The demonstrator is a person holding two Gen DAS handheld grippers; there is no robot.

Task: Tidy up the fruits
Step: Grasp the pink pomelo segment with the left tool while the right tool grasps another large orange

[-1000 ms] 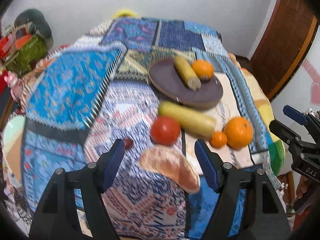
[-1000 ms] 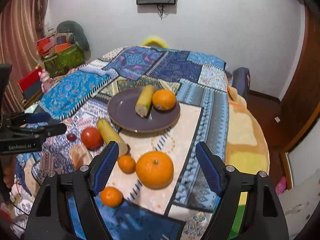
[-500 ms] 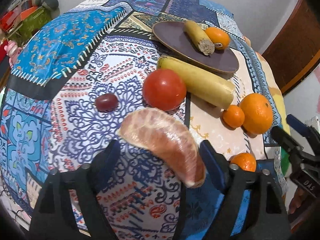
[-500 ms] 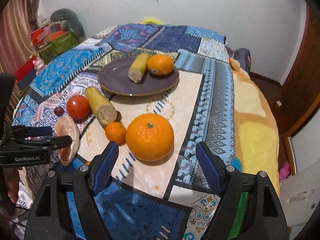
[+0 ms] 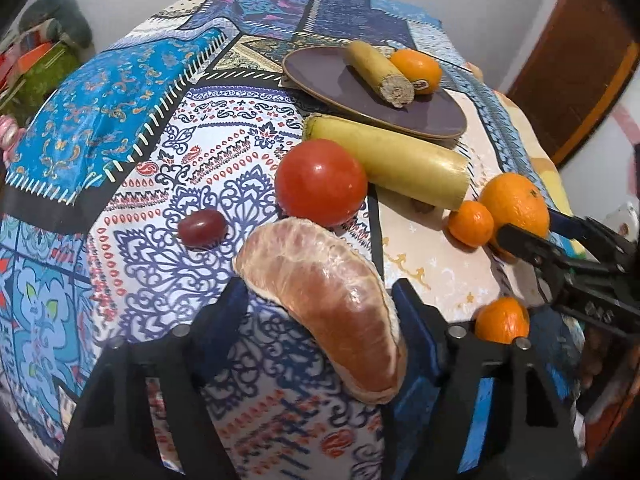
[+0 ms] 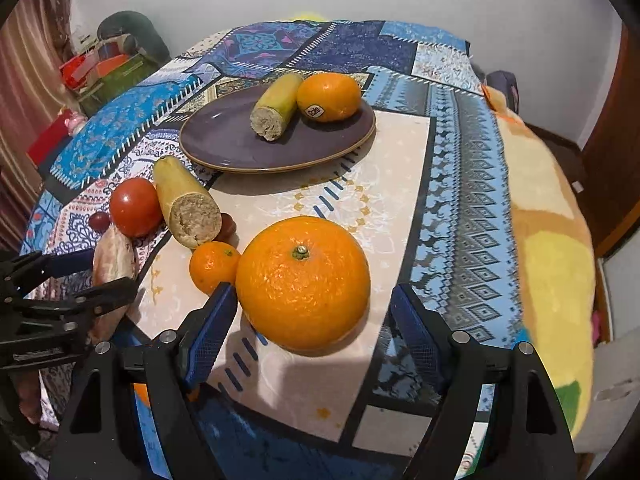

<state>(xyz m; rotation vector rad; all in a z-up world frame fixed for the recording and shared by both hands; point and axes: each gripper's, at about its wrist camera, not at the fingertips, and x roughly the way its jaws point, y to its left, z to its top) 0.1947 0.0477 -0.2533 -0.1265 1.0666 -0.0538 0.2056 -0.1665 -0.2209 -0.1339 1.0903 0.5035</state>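
A peeled grapefruit segment [image 5: 332,300] lies on the patterned cloth between the open jaws of my left gripper [image 5: 320,312]; it also shows in the right wrist view [image 6: 114,256]. A large orange [image 6: 302,282] sits between the open jaws of my right gripper [image 6: 308,320], untouched. A purple plate [image 6: 224,140] holds a banana piece [image 6: 276,106] and an orange [image 6: 330,96]. A tomato [image 5: 320,182], a longer banana piece [image 5: 396,160], a grape [image 5: 202,226] and small mandarins [image 5: 470,224] lie between.
Another small mandarin [image 5: 502,320] sits near the table's front edge. The table drops off at the right onto a yellow blanket [image 6: 552,240]. Boxes and clutter [image 6: 104,64] stand at the far left. A wooden door [image 5: 580,52] is at the right.
Both grippers moved forward and down. The segment now lies between the left jaws, and the large orange lies between the right jaws. Both stayed open.
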